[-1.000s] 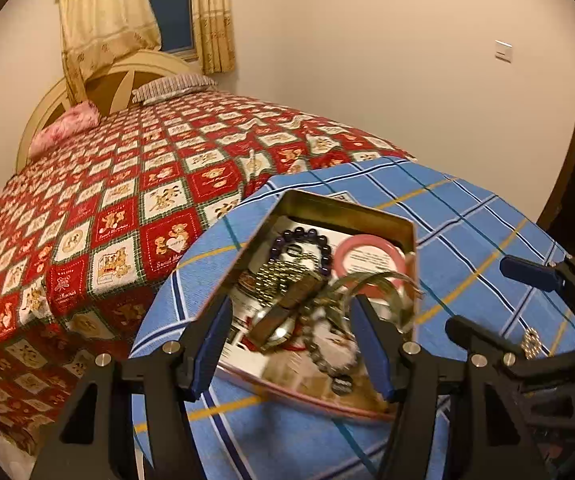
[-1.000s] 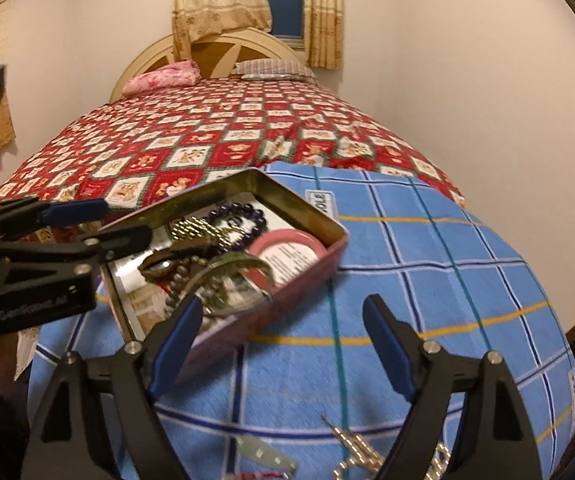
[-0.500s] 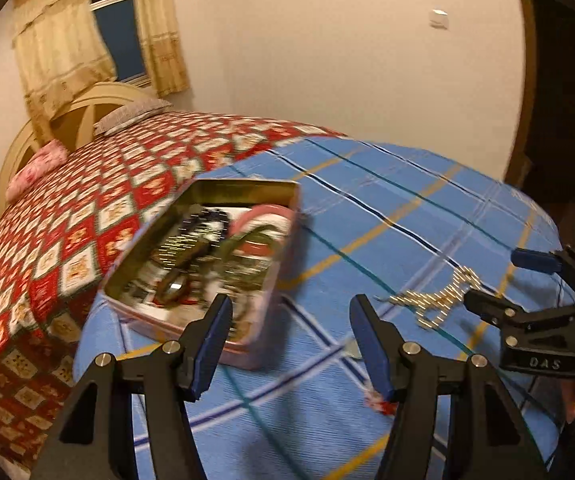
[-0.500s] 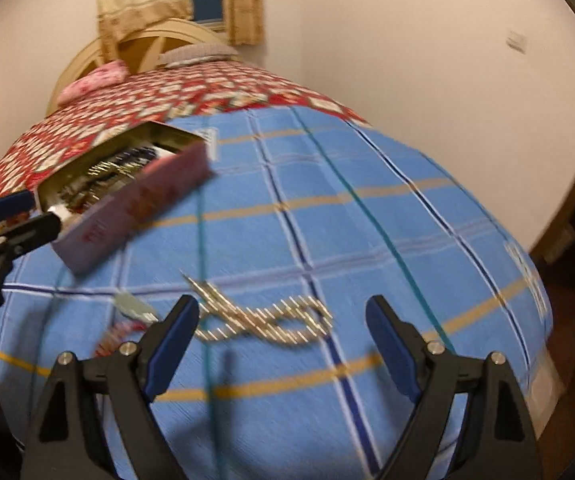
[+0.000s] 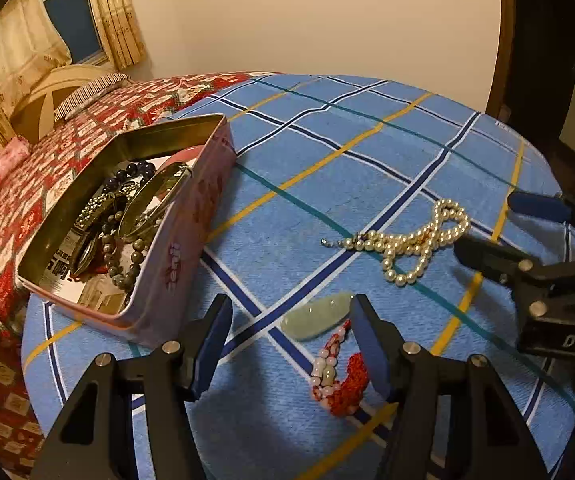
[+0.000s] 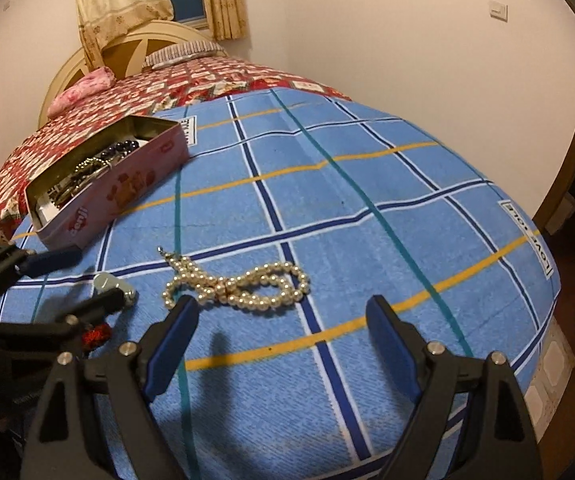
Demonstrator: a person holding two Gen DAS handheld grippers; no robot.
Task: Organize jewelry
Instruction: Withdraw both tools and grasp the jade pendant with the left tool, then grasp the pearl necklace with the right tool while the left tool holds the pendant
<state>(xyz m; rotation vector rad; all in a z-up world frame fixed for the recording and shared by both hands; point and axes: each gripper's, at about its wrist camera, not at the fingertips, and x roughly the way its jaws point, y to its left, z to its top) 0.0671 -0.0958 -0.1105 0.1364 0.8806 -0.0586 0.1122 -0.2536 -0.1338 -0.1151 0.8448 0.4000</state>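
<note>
On blue plaid cloth [image 5: 327, 152] | pearl necklace [image 6: 239, 286] right of pink tin [image 5: 175, 256] | jade pendant [image 5: 315, 316] between left gripper's [image 5: 289, 344] spread jaws, untouched | right gripper [image 6: 279, 332] spread, empty, near pearls

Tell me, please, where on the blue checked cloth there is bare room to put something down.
The blue checked cloth is bare beyond the pearl necklace, right of the pink tin. The near left is crowded: the jade pendant and its red tassel lie between the left gripper fingers.
</note>
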